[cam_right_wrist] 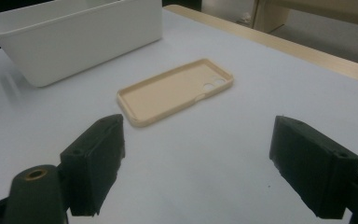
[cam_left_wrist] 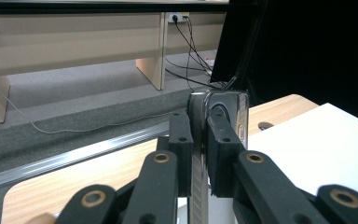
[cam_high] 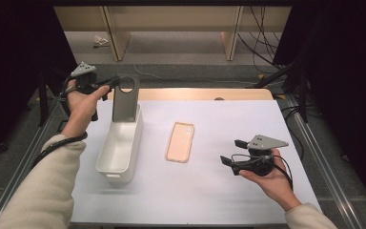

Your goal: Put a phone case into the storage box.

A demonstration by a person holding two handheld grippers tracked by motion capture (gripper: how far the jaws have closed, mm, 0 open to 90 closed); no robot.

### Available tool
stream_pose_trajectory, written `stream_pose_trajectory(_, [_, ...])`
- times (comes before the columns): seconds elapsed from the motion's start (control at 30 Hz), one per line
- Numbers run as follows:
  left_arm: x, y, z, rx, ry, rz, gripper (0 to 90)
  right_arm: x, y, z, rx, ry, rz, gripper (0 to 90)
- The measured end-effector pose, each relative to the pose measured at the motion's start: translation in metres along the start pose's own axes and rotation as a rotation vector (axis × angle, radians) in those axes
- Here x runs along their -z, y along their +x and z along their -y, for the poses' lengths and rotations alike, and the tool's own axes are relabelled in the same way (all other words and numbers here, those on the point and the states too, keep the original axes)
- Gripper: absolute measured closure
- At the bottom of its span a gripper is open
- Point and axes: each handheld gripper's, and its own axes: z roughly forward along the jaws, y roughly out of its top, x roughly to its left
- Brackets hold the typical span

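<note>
My left gripper [cam_high: 116,82] is shut on the top of a dark grey phone case [cam_high: 125,100]. The case hangs upright, its lower end dipping into the far end of a white bin [cam_high: 119,147]. In the left gripper view the case [cam_left_wrist: 228,100] stands edge-on between the closed pads [cam_left_wrist: 181,140]. A beige phone case [cam_high: 180,142] lies flat, hollow side up, in the middle of the white table. My right gripper [cam_high: 229,151] rests open at the table's right, pointing at the beige case [cam_right_wrist: 177,91] with nothing between its jaws [cam_right_wrist: 198,135]. The bin [cam_right_wrist: 74,42] shows beyond it.
The white mat [cam_high: 209,191] covers a wooden tabletop [cam_high: 195,94] framed by metal rails [cam_high: 314,143]. Wooden shelving legs [cam_high: 116,38] and loose cables [cam_high: 262,38] sit on the floor beyond the far edge. Dark curtains flank both sides.
</note>
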Motion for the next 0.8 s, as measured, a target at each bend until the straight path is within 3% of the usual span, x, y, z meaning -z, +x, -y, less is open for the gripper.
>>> stream_pose_trajectory(0.8, [-0.013,0.003,0.004,0.012,0.012,0.000,81.5,0.000,0.000,0.000,0.000,-0.002,0.000,19.1])
